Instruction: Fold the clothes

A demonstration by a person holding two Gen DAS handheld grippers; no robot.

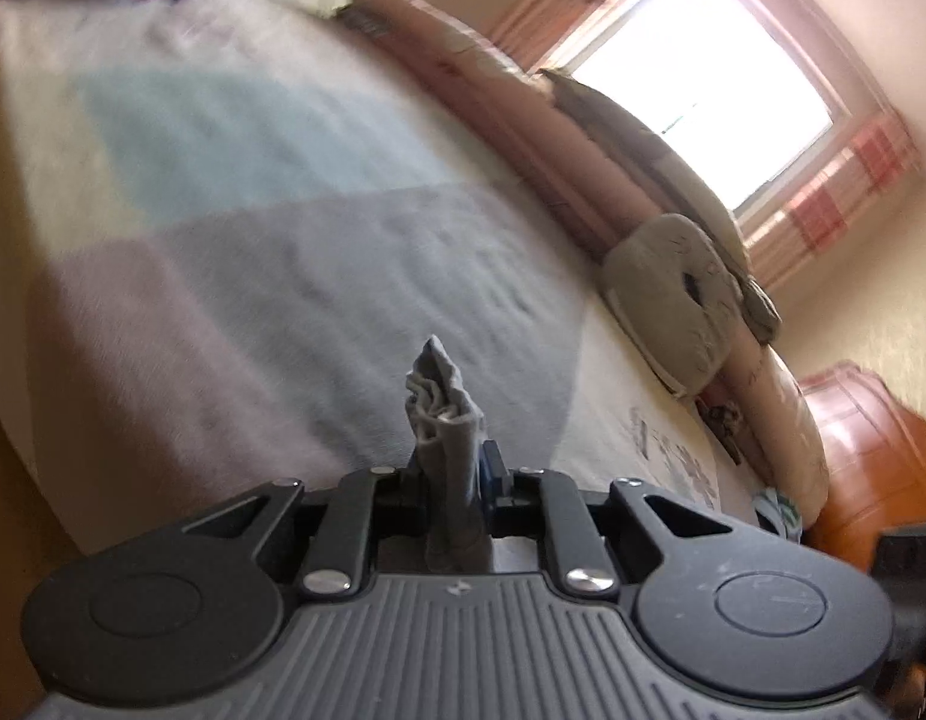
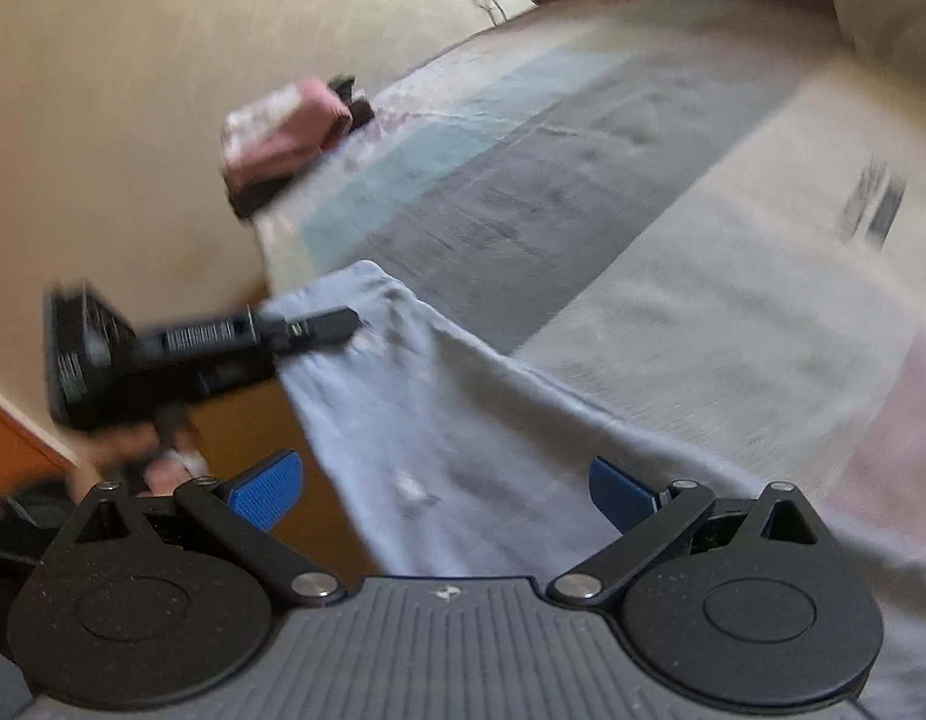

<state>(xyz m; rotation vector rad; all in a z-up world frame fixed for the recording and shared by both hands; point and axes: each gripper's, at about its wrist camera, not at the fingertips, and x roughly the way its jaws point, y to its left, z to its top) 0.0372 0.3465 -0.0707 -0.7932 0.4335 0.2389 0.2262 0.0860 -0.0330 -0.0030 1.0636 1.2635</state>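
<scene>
A pale grey garment [image 2: 439, 420] lies over the near edge of the bed. In the left wrist view my left gripper [image 1: 448, 468] is shut on a bunched fold of that grey garment [image 1: 442, 402], which sticks up between the pads. The right wrist view shows the left gripper [image 2: 337, 324] pinching the garment's corner from the left. My right gripper [image 2: 442, 489] is open, its blue pads [image 2: 265, 489] wide apart just above the cloth, touching nothing.
The bed carries a blanket [image 1: 253, 210] in blue, grey and pink blocks. Rolled bedding and pillows [image 1: 673, 276] line its far side under a bright window [image 1: 703, 78]. A folded pink pile [image 2: 283, 132] sits at the bed's corner. An orange wooden cabinet [image 1: 871, 450] stands at the right.
</scene>
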